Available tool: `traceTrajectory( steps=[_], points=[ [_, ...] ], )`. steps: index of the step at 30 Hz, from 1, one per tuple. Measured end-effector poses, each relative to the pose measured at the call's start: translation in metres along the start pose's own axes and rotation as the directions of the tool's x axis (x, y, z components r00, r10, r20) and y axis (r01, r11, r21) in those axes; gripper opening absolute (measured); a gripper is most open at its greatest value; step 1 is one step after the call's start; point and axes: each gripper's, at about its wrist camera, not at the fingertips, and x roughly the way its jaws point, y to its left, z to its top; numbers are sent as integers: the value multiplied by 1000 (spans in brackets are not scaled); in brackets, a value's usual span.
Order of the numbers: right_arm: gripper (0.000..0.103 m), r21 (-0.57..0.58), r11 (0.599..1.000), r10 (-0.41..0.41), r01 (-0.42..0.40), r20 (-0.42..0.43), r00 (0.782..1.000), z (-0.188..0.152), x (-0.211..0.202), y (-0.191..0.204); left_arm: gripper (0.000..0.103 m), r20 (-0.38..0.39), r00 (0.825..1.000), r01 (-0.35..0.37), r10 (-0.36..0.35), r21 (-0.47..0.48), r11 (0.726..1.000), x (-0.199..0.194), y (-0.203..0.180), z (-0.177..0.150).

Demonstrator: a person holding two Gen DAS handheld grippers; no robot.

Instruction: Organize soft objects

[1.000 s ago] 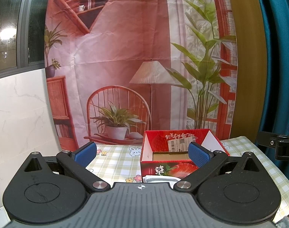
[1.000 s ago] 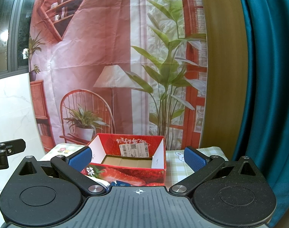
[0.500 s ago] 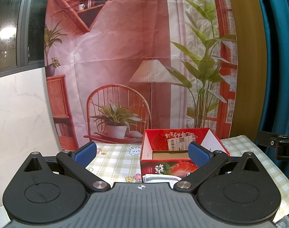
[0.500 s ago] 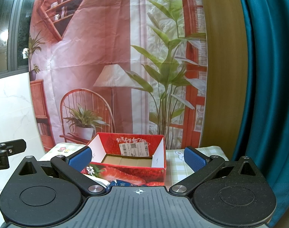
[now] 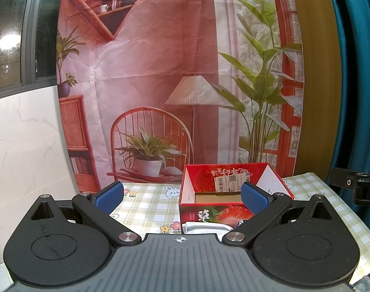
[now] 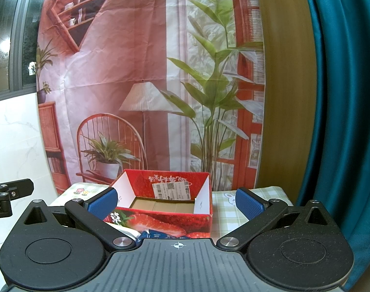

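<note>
The left gripper hangs above the counter with its blue-padded fingers spread wide and nothing between them. The right gripper sits the same way, its fingers wide apart and empty.

In the left wrist view, a red strawberry-printed cardboard box stands on the checked tablecloth at about 1 o'clock from the gripper, open at the top, with a bare brown floor and a white shipping label stuck on its far inner wall. Just in front of the box, at 12 o'clock and partly hidden by the gripper body, lies a folded white soft item; it seems to be cloth, though too little shows to be sure.

In the right wrist view the same box is at 12 o'clock between the fingers. Against its near wall lies a blue soft packet with a white piece beside it at 11 o'clock, both mostly covered by the gripper.

A printed backdrop of a chair, a lamp and plants hangs behind the counter, and a teal curtain falls at 3 o'clock.
</note>
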Motion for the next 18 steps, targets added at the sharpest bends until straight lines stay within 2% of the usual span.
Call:
traceTrajectory(
  steps=[18],
  points=[
    [103,12,1000,17,-17,4,1000,-3,1,1,103,6,1000,8,-8,8,1000,2,1,-3]
  ],
)
